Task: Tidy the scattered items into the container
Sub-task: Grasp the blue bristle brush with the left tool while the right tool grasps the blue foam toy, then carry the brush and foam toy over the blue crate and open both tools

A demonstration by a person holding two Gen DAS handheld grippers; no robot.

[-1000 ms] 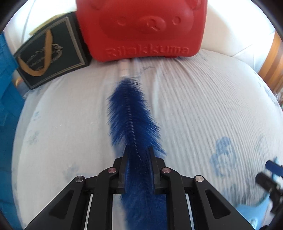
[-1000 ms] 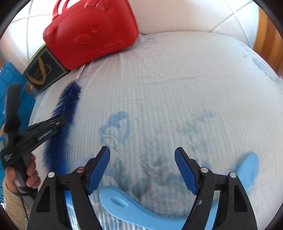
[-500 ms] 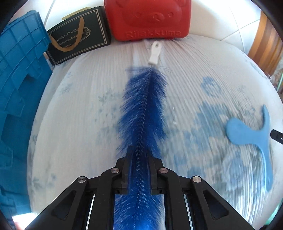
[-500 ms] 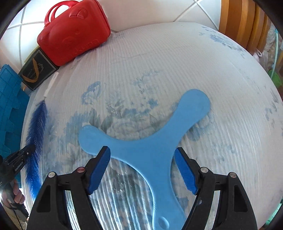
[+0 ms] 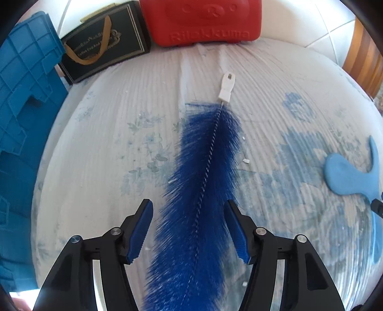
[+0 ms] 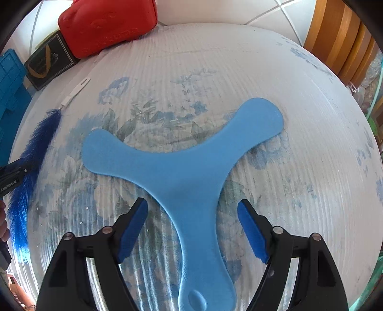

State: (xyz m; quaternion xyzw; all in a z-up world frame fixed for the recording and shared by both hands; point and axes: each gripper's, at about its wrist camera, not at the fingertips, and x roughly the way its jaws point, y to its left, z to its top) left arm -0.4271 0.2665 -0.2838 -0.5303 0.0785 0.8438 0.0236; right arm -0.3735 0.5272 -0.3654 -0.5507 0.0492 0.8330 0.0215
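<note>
On floral bedspread [image 6: 215,71]: both jaws wide open; R gripper [image 6: 191,222] straddling boomerang [image 6: 182,172] — close squarely on stem. L gripper [image 5: 189,227] astride brush [image 5: 205,167], not clamped.

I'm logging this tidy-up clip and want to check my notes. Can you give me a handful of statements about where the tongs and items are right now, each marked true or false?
1. The left tongs are clamped shut on the blue brush. False: their jaws are open, with the brush lying between them.
2. The right tongs are open over one arm of the light blue boomerang. True.
3. The brush's white handle points toward the red case. True.
4. The boomerang is already inside the blue crate. False: it lies flat on the flowered bedspread.
5. The black gift bag is to the right of the red case. False: it is to its left.
</note>
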